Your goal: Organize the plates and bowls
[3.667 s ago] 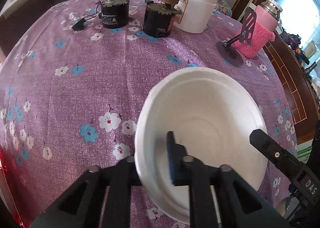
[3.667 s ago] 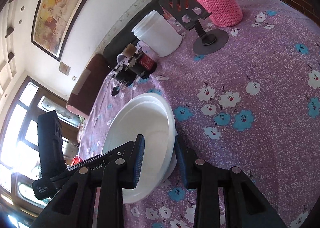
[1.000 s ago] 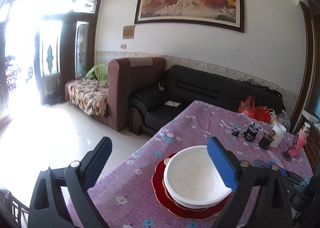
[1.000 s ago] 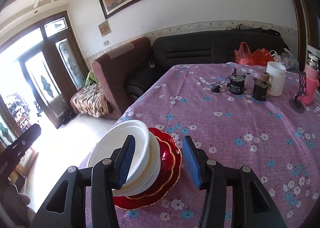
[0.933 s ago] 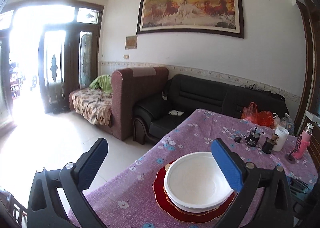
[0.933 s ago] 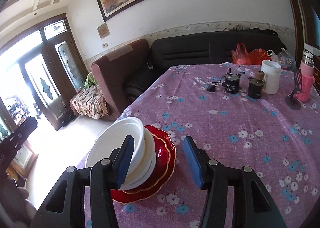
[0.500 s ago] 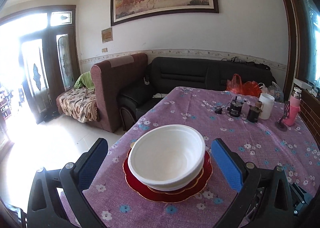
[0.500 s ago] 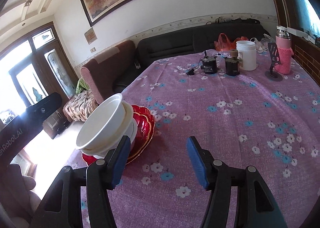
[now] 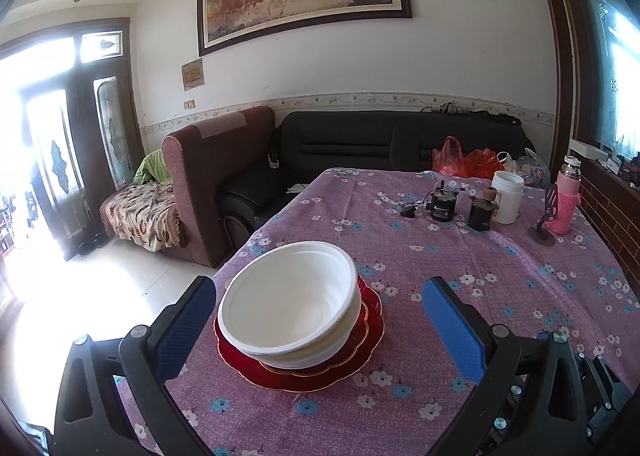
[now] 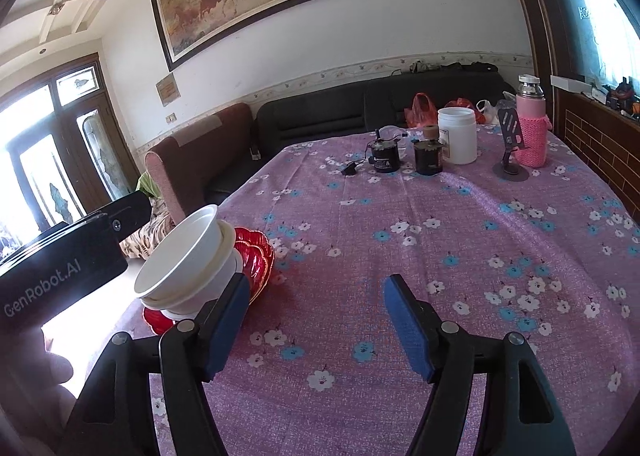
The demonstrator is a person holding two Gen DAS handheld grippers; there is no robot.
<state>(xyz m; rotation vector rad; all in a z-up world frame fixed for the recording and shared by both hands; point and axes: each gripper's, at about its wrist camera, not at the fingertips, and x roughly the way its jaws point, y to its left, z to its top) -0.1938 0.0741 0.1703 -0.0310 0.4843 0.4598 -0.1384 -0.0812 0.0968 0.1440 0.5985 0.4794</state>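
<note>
A stack of white bowls (image 9: 288, 304) sits on red scalloped plates (image 9: 360, 352) near the table's front left corner. It also shows in the right wrist view, the bowls (image 10: 180, 260) on the red plates (image 10: 256, 252) at the left. My left gripper (image 9: 320, 320) is open wide and empty, pulled back from the stack, its blue pads (image 9: 452, 328) to either side of it. My right gripper (image 10: 316, 320) is open and empty above bare tablecloth, to the right of the stack. The left gripper's body (image 10: 60, 264) shows at the left.
The table has a purple floral cloth (image 9: 480, 268). At its far end stand two small black motors (image 9: 442, 208), a white jar (image 9: 507, 196), a pink knitted bottle (image 9: 566, 200) and a phone stand (image 9: 546, 216). Sofas (image 9: 360, 152) stand beyond the table.
Both grippers have drawn back from the stack and turned right. The right gripper has opened wider. The stack has not moved.
</note>
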